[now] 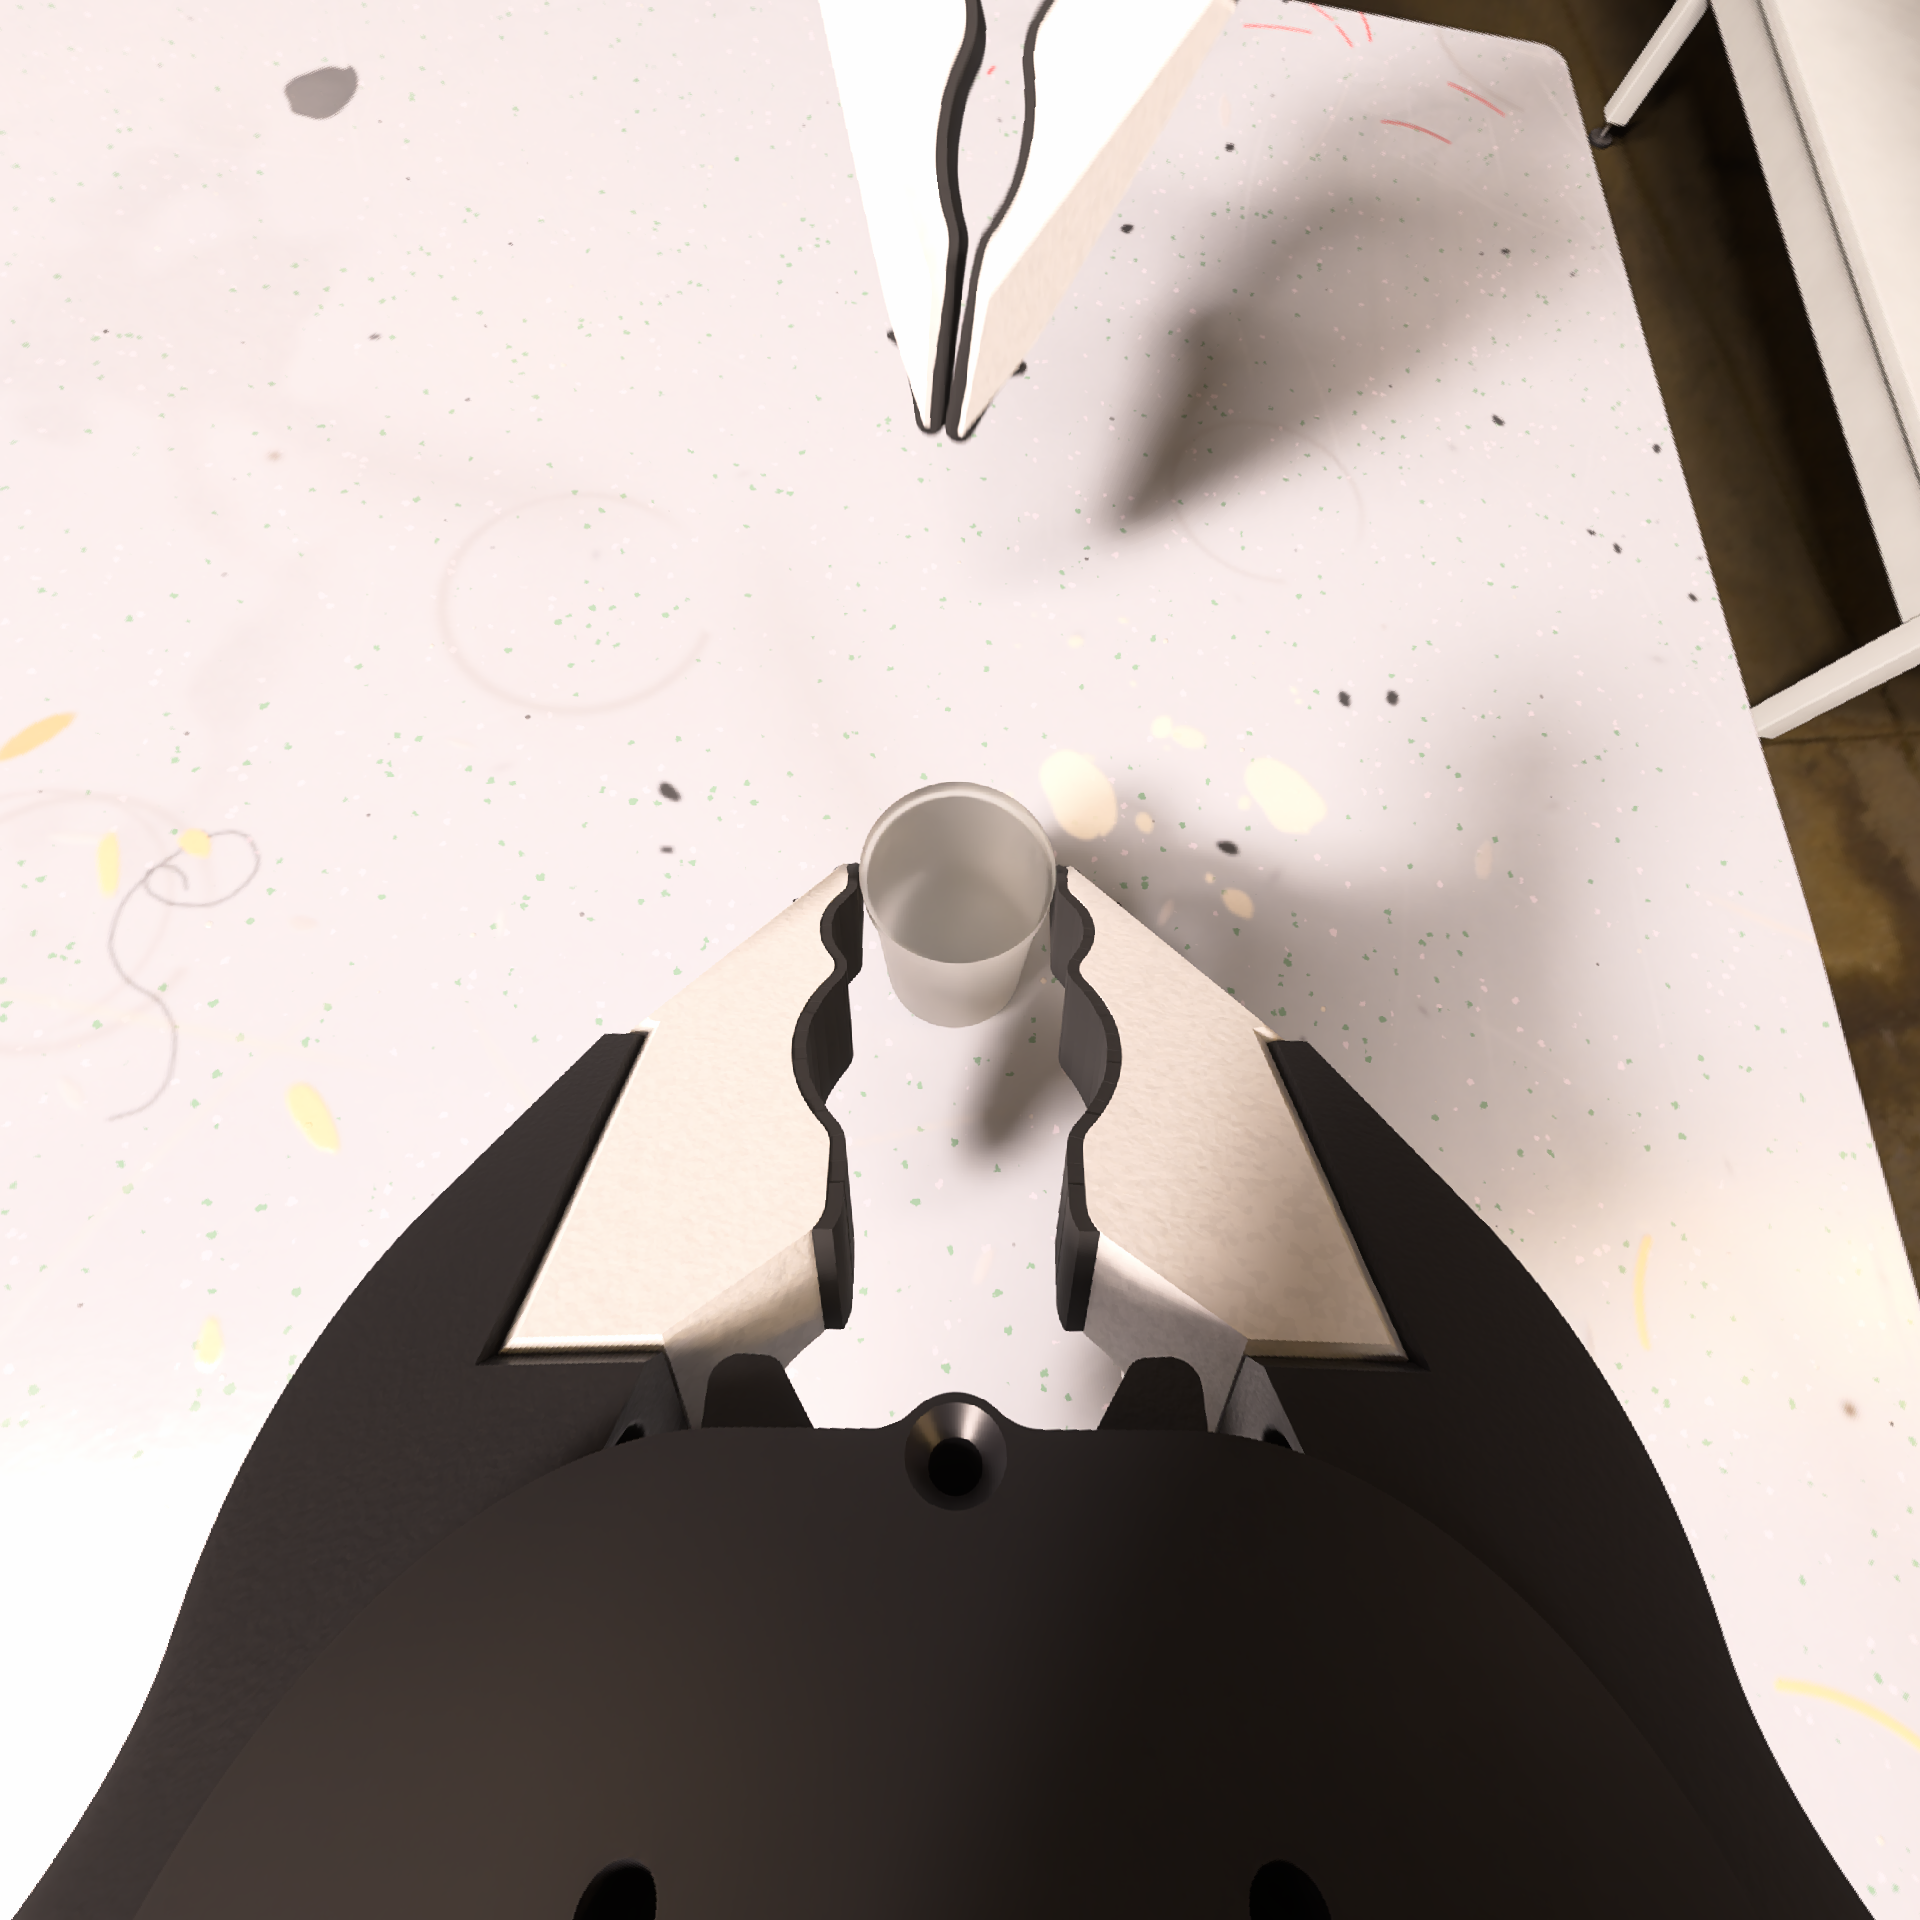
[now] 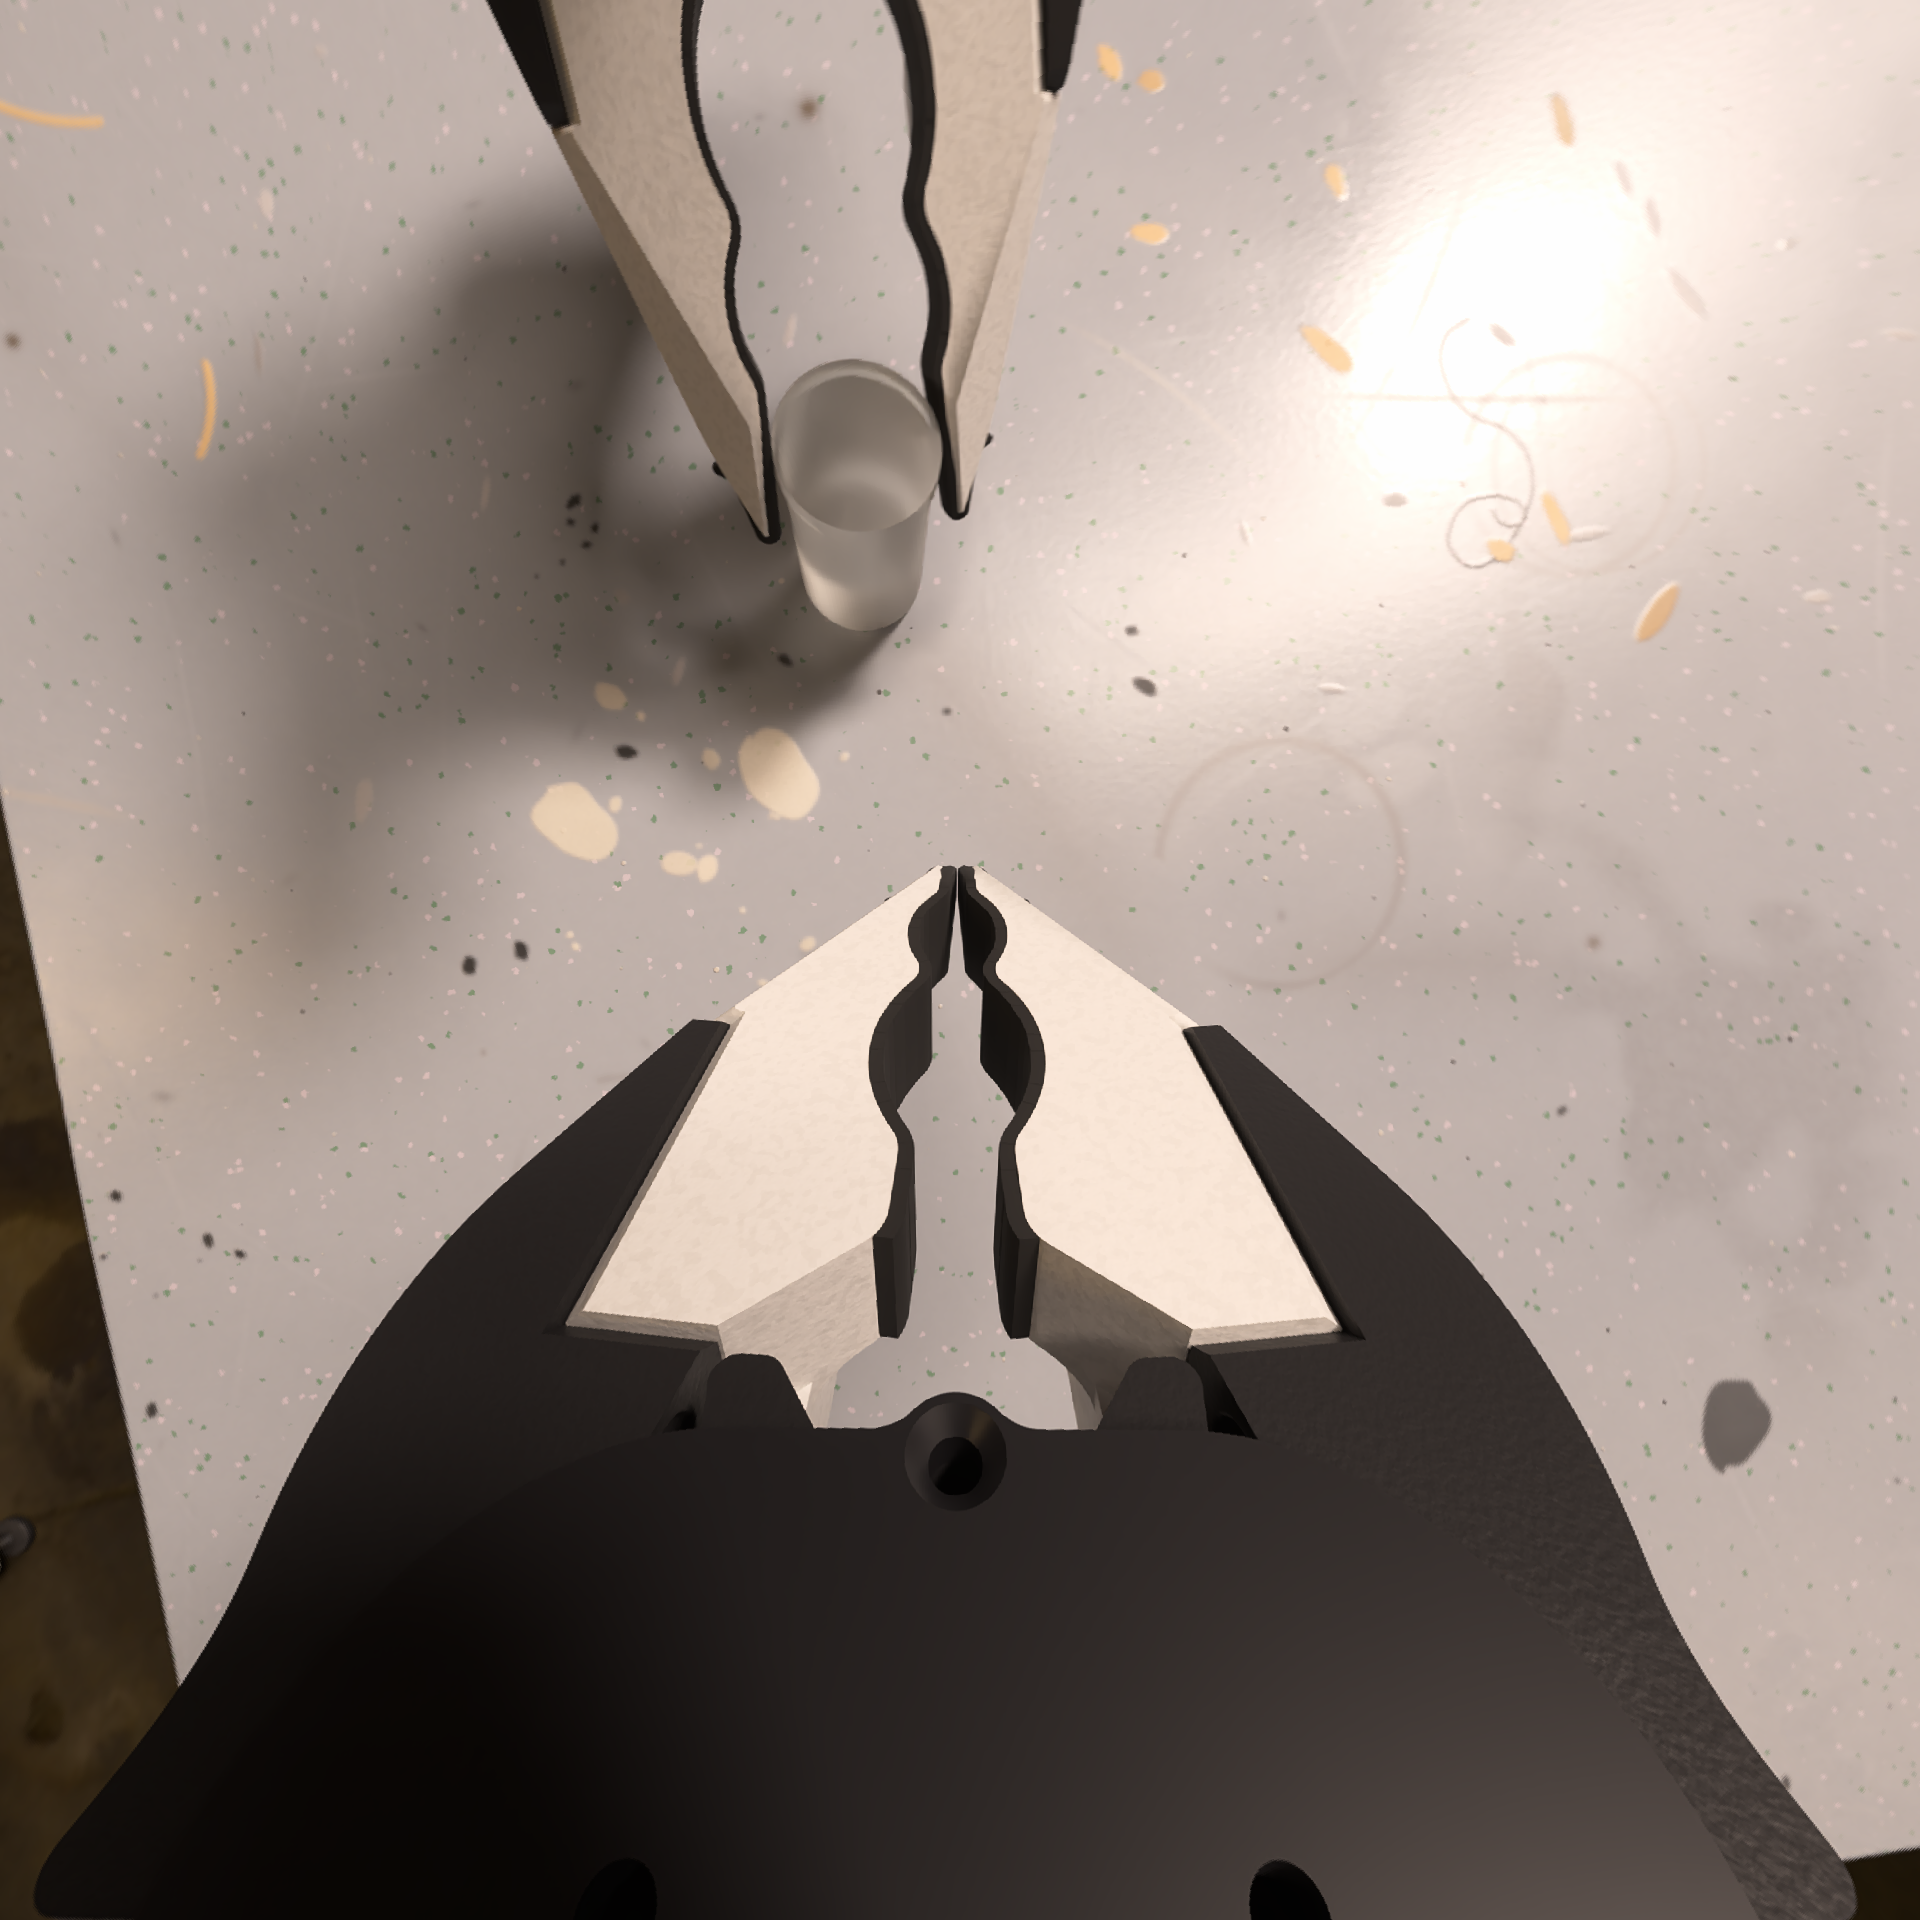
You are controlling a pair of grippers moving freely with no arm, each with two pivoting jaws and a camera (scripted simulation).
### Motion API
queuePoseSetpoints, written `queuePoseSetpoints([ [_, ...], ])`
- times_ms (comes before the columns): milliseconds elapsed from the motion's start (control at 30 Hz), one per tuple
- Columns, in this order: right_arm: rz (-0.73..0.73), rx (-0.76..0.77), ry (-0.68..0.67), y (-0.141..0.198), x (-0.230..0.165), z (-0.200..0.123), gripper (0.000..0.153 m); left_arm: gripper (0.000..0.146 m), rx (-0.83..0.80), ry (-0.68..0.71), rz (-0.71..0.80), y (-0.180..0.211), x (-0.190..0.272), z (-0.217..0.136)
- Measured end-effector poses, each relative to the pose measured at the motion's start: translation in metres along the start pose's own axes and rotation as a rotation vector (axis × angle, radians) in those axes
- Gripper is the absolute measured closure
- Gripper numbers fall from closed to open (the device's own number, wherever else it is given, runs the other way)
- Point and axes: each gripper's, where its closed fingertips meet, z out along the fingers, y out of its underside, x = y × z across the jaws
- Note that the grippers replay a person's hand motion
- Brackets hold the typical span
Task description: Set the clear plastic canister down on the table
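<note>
The clear plastic canister [image 1: 956, 904] is a small open-topped frosted cup, upright between my left gripper's fingertips. My left gripper [image 1: 958, 883] is shut on it, the pads touching its upper wall on both sides. In the right wrist view the canister [image 2: 857, 520] shows with the left gripper [image 2: 862, 514] around it; its base is at or just above the table [image 2: 1351, 935], and I cannot tell whether they touch. My right gripper [image 2: 954, 873] is shut and empty, apart from the canister. It also shows in the left wrist view [image 1: 948, 426], beyond the canister.
The white tabletop [image 1: 416, 520] is speckled with paint spots and ring marks. Its right edge runs beside brown floor [image 1: 1766, 582], where a white furniture frame [image 1: 1829, 312] stands. In the right wrist view the table edge and floor [image 2: 52, 1247] lie at the left.
</note>
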Motion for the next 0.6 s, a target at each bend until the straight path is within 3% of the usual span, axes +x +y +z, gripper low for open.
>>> queuePoseSetpoints([
  [433, -0.078, -0.292, -0.077, 0.001, -0.006, 0.019, 0.153, 0.11, 0.001, -0.003, -0.009, 0.0, 0.0, 0.0],
  [600, -0.026, -0.281, -0.083, 0.0, -0.006, 0.02, 0.153, 0.11, 0.001, -0.01, -0.007, 0.001, 0.001, -0.001],
])
